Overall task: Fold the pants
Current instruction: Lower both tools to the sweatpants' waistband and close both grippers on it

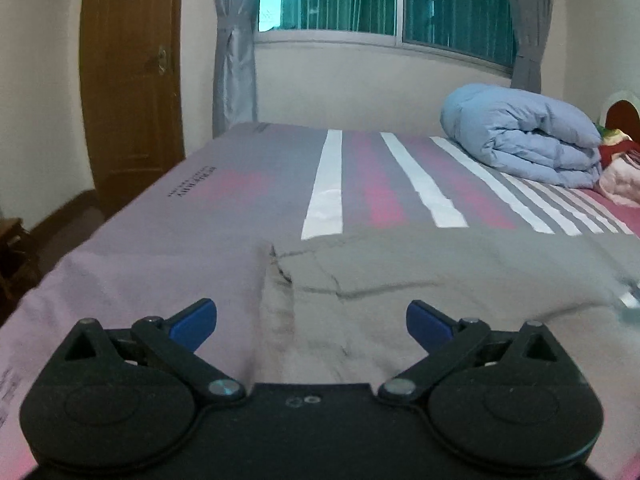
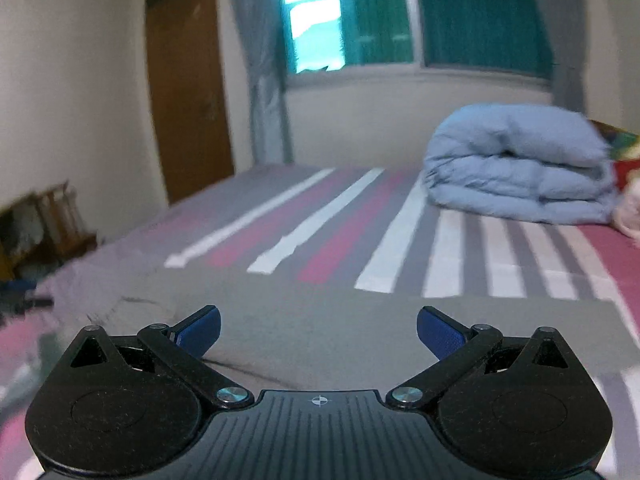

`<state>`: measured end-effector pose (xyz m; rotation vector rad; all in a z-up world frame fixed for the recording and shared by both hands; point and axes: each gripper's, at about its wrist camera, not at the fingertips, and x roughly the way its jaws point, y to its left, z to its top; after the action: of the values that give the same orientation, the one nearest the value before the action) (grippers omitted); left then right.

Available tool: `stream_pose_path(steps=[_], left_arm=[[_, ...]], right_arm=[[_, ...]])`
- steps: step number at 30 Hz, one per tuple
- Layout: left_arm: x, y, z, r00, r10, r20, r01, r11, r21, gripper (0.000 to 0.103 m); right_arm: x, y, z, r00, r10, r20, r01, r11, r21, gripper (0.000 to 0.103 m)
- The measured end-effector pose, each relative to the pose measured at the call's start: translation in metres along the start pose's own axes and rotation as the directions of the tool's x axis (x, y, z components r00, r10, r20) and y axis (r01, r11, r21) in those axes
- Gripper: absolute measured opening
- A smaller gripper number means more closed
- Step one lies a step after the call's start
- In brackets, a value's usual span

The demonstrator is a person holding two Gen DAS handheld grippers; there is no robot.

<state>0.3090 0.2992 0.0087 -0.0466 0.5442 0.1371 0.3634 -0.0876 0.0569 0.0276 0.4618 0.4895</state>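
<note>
The left tool (image 1: 311, 322) is spread wide, its blue pads clear of the cloth, low over the grey pants (image 1: 420, 280) lying flat on the striped bed (image 1: 168, 240). The pants' rumpled end sits at 12 o'clock from this tool. The right tool (image 2: 318, 330) is spread too, holding nothing, above the pants (image 2: 360, 320). A folded blue duvet (image 2: 520, 176) rests at 1 o'clock, well apart.

Pants (image 1: 460, 272) run past the right edge — their near part hidden behind the left tool (image 1: 311, 322).
</note>
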Motion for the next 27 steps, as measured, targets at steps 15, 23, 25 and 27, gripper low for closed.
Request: stream_pose_path(steps=[15,23,25,27], left_arm=[[0.201,0.059,0.031,0.960,-0.143,-0.240,0.157,0.987,0.044,0.081],[0.211,0.053,0.036,0.934,-0.252,-0.255,0.285,0.953,0.103,0.044],[0.208,0.054,0.037,0.927,-0.275,-0.254,0.308,0.946,0.103,0.032],[0.208,0.060,0.038,0.923,-0.300,-0.242,0.324,0.944,0.067,0.029]], right_arm=[[0.243,0.001,0.006,0.988,0.078,-0.135,-0.106,0.972,-0.210,0.103],[0.278,-0.013,-0.004,0.968,0.113,-0.224,-0.170,0.952,-0.255,0.087],[0.283,-0.015,-0.004,0.964,0.117,-0.240,-0.183,0.945,-0.273,0.087],[0.291,-0.018,-0.004,0.948,0.130,-0.289,-0.218,0.930,-0.296,0.087]])
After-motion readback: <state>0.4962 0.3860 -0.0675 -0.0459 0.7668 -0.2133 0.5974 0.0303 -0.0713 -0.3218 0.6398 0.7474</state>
